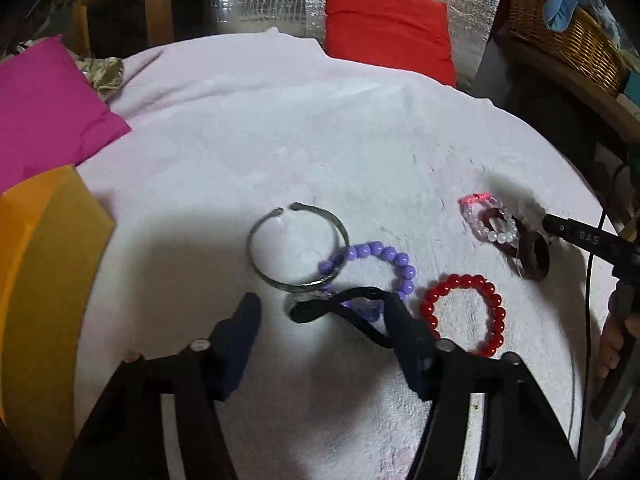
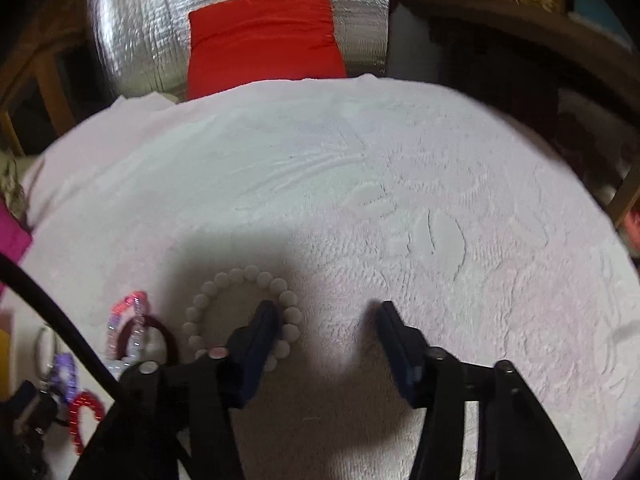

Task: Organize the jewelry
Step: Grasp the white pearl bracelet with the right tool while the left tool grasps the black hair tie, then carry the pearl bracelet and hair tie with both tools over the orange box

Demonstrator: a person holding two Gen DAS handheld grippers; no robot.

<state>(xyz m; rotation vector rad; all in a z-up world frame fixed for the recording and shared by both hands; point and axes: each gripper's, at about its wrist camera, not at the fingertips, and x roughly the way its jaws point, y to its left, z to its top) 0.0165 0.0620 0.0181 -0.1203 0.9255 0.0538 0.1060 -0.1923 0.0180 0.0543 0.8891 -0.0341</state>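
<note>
Several bracelets lie on a pale towel [image 1: 280,140]. In the left wrist view I see a silver cuff bangle [image 1: 297,249], a purple bead bracelet [image 1: 384,260], a red bead bracelet [image 1: 464,312], a black band [image 1: 340,304], and a pink-and-pearl bracelet [image 1: 486,220] on dark maroon rings [image 1: 528,258]. My left gripper [image 1: 320,308] is open, its right finger over the black band. In the right wrist view my right gripper [image 2: 326,316] is open; its left finger rests inside a white bead bracelet [image 2: 240,276].
A magenta cushion [image 1: 48,108] and an orange box [image 1: 44,260] lie at the left. A red cushion [image 1: 388,28] leans on silver foil at the back. A wicker basket [image 1: 568,40] sits on a shelf at the right.
</note>
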